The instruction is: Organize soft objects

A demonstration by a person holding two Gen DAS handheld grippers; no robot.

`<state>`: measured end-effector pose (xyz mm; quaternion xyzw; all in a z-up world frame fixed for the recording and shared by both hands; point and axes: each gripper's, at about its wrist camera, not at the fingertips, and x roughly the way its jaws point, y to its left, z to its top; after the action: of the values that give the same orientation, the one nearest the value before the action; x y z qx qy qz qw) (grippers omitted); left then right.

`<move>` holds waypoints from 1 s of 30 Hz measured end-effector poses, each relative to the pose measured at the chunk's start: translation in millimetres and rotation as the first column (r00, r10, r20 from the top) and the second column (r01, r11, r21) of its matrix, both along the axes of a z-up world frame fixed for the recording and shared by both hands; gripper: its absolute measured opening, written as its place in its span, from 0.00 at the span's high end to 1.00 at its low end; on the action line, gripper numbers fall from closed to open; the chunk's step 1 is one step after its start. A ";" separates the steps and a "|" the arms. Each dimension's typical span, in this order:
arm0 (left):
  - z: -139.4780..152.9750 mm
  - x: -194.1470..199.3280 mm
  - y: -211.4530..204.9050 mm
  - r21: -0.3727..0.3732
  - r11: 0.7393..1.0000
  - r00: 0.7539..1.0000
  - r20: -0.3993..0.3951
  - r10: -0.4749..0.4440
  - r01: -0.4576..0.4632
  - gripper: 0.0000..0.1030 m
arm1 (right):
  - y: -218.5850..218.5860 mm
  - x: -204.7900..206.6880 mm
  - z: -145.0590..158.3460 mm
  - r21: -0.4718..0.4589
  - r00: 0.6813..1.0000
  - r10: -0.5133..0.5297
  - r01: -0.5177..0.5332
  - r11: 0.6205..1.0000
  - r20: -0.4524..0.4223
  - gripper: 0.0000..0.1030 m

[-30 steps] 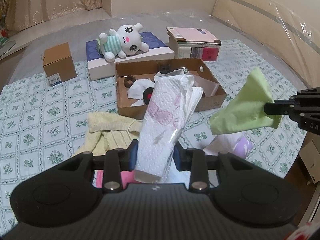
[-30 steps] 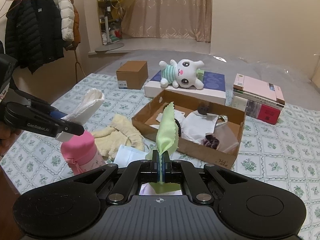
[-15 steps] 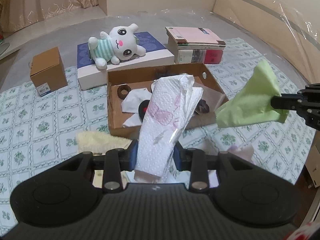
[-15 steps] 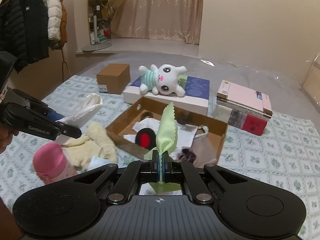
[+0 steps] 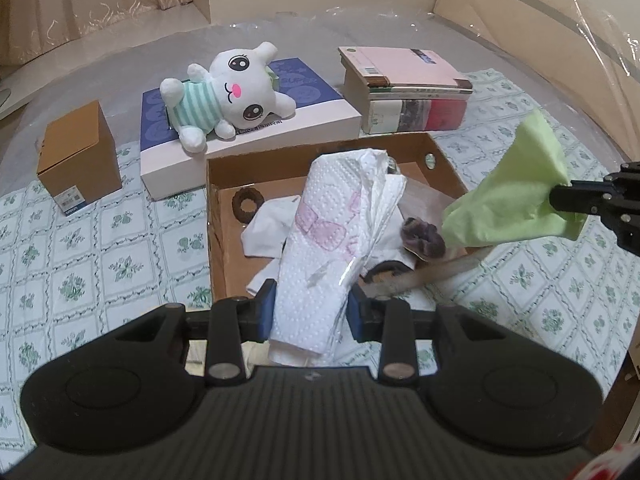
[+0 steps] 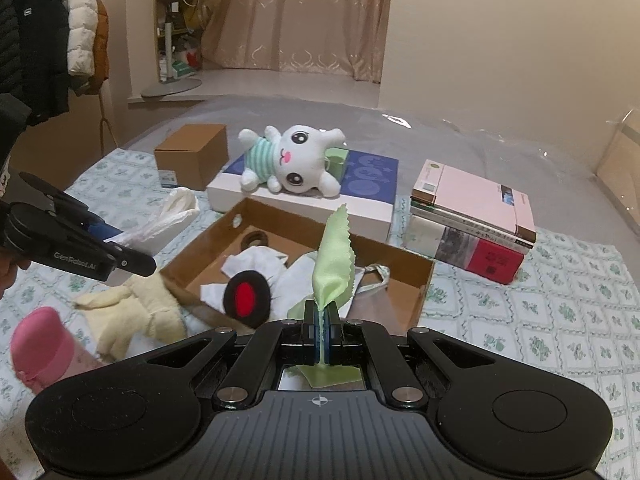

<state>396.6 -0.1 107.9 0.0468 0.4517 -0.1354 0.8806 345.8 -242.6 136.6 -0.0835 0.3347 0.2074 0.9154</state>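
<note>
My left gripper (image 5: 310, 306) is shut on a white paper-towel pack (image 5: 336, 240) with pink print, held above the near edge of an open cardboard box (image 5: 216, 240). My right gripper (image 6: 322, 330) is shut on a light green cloth (image 6: 334, 264), held above the box's near right corner (image 6: 424, 280). The green cloth (image 5: 512, 196) and right gripper also show at the right in the left wrist view. The box holds white cloths (image 6: 256, 264), a black-and-red round item (image 6: 246, 298), a brown ring (image 5: 248, 204) and a dark purple scrunchie (image 5: 424, 236).
A white plush bunny (image 5: 228, 88) lies on a blue-and-white flat box (image 5: 256, 120) behind. A stack of books (image 5: 404, 88) stands back right, a small brown carton (image 5: 78, 152) back left. A cream towel (image 6: 136, 312) and a pink bottle (image 6: 40, 344) lie left of the box.
Both grippers have moved forward toward the cardboard box with their loads. The box now lies right under them; the cream towel and pink bottle have dropped behind the left gripper.
</note>
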 end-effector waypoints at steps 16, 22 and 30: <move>-45.9 86.2 -21.6 0.061 0.998 0.999 -0.046 -0.018 0.021 0.67 | -0.6 89.6 -45.7 0.108 0.997 -0.038 0.046 0.993 -0.072 0.98; -76.8 115.9 -24.4 0.080 0.997 0.997 -0.081 -0.003 0.010 0.64 | 3.8 118.1 -80.5 0.137 0.990 -0.035 0.054 0.989 -0.138 0.98; -108.2 128.1 -30.4 0.114 0.992 0.988 -0.151 -0.039 0.056 0.49 | -14.2 142.3 -125.5 0.154 0.967 -0.093 0.132 0.979 -0.239 0.98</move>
<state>524.7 -30.5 -0.4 0.0992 0.5218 -0.1326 0.8369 488.1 -256.7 11.1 0.0379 0.4241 0.1908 0.8845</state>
